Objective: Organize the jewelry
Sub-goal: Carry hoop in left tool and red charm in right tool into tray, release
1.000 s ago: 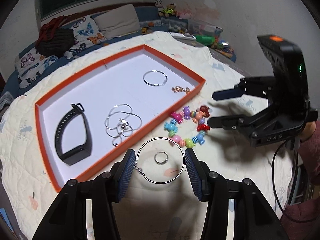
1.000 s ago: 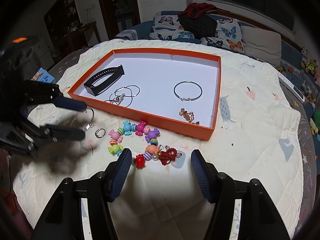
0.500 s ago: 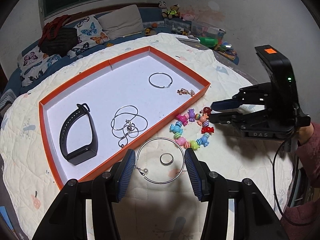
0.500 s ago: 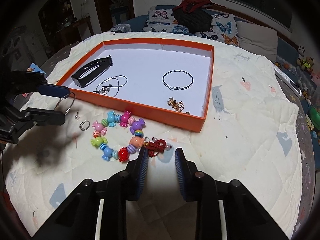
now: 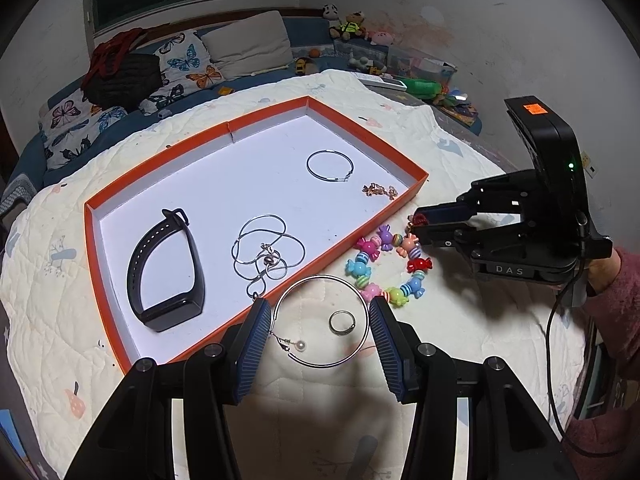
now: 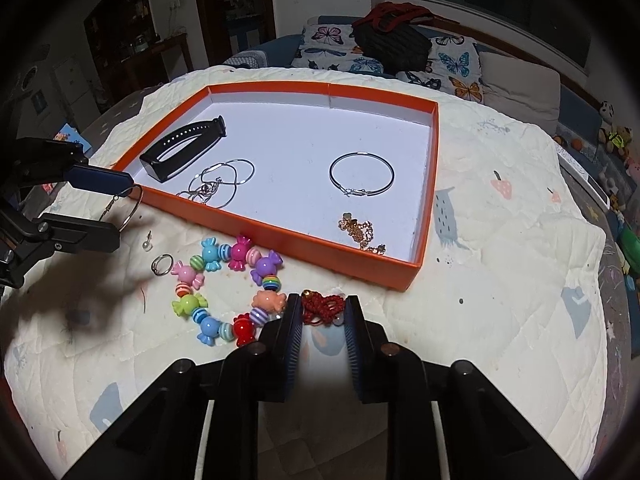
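Here the left tongs (image 5: 320,322) hold a large silver hoop earring (image 5: 320,322) with a pearl drop across its width, both blue pads touching its rim, the jaws about half apart. Seen from the right wrist, the hoop hangs above the quilt, not lying on it. A small silver ring (image 5: 342,323) lies on the quilted cover (image 5: 460,344) beneath, seen inside the hoop.

At ten o'clock from those tongs sits the orange tray (image 5: 96,280) with a white floor. Reading across it: a black wristband (image 5: 166,276) at the left end, a tangled silver chain necklace (image 5: 266,254) in the middle, a second silver hoop (image 5: 330,166) toward the far side, and a small rose-gold chain (image 5: 380,191) in the right corner.

Just outside the tray's near wall, at one o'clock from the left tongs, the candy-bead bracelet (image 5: 390,266) lies in a loop on the cover. A red cord knot (image 6: 322,309) at its right end sits between the pads of the right tongs (image 6: 322,312), whose jaws have just been closing and are now narrow around it; whether the pads press on the cord I cannot tell. A hand in a pink sleeve (image 5: 612,300) holds these tongs.
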Demonstrator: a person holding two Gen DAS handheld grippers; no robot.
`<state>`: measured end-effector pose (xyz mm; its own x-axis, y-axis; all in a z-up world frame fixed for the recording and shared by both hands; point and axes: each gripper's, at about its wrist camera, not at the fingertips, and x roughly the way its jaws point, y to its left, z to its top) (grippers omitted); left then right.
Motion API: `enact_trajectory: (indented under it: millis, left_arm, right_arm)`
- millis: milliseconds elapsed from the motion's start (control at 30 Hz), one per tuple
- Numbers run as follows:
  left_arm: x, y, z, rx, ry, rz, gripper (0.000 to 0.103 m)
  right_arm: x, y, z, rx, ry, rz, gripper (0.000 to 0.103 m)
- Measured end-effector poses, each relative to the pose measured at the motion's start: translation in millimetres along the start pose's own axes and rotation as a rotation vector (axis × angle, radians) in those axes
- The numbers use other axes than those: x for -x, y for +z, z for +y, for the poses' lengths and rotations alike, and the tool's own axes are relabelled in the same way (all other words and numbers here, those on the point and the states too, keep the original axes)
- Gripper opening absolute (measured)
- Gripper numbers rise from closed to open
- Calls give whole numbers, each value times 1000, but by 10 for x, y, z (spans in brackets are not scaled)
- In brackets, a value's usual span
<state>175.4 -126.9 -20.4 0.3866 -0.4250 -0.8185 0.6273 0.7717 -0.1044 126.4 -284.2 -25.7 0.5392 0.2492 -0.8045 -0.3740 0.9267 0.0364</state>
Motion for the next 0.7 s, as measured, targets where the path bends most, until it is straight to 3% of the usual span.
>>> enact_trajectory:
  millis: [300,533,700]
  left_arm:
    - [107,104,52,20,17,-32,54]
    - [156,494,166,40,48,-93,54]
    - [-17,775,353,66,81,-90,54]
  right_arm:
    - [288,66,27,9,13,-59,23]
    - [384,393,-47,-4,14,-134,23]
    - [261,573,-88,7,-2,-143,23]
